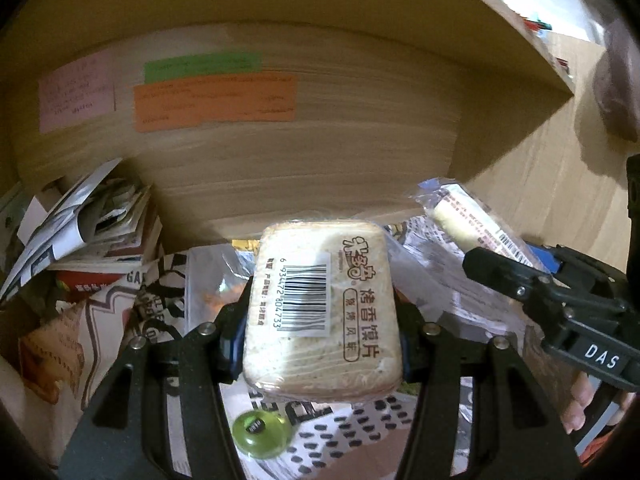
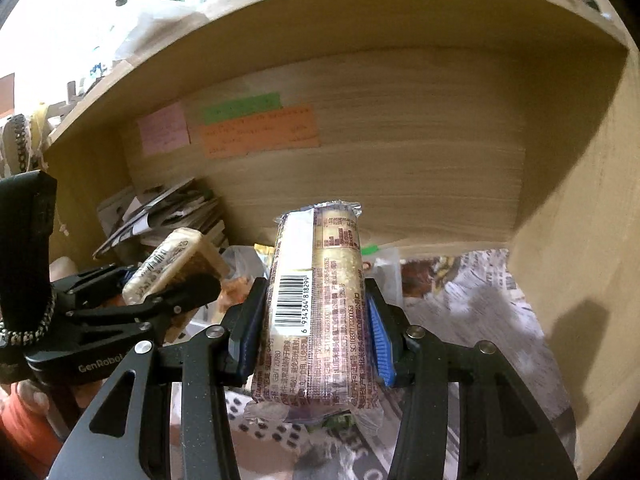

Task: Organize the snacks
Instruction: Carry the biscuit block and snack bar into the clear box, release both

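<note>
A: What's hard to read here?

B: The writing on the pink (image 1: 76,94), green (image 1: 202,67) and orange notes (image 1: 214,102) on the shelf's back wall (image 1: 360,128) is too blurred to make out. The pile of papers (image 1: 88,216) at the back left is a jumble, and the bags (image 1: 216,276) under the grippers are mostly covered.

A: And the grippers?

B: Both reach forward into the shelf, side by side. The left gripper (image 1: 322,314) is clenched on a toast pack (image 1: 322,308), its pads pressing the pack's two long sides. The right gripper (image 2: 316,320) grips a wrapped roll (image 2: 320,312) the same way; from the left view only one of its fingers (image 1: 500,270) shows, with part of a hand at the lower right.

A: How do the snacks look?

B: The toast pack is a pale rounded slab in clear film, barcode label up, held above the patterned paper (image 1: 340,432). The roll is long, in printed clear wrap with crimped ends, barcode on the left side, pointing toward the back wall. A green disc (image 1: 260,434) lies below the toast pack.
</note>
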`<state>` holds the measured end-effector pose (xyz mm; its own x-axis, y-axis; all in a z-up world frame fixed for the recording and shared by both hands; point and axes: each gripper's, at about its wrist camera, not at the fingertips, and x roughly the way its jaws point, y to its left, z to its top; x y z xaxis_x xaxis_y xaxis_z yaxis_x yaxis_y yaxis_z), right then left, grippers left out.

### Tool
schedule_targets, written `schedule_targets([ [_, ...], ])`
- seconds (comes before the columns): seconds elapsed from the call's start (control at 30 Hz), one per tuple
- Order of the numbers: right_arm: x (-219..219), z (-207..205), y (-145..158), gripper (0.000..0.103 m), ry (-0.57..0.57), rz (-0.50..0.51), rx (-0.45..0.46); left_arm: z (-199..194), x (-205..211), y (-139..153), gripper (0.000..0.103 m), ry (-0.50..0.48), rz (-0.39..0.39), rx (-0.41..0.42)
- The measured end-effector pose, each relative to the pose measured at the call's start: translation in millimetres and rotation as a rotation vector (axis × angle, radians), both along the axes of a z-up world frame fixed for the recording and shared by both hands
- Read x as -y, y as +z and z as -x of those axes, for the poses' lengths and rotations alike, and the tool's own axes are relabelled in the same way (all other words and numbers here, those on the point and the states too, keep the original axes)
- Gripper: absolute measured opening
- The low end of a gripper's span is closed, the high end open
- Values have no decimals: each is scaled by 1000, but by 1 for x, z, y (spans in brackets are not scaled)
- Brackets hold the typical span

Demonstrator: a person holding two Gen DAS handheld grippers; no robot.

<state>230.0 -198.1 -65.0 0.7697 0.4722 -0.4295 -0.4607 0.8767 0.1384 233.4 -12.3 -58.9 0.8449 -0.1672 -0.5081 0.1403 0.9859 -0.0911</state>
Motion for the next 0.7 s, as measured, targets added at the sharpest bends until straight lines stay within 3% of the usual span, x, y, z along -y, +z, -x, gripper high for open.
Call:
schedule_targets([
  [0.3,-10,-43,-11,42,-13,7,-54,-38,-4,-8,55,17,4,-62],
  [0.7,-8,-89,-39,42,-66,41,-158,-86,3,-42,55,26,-16,-141],
])
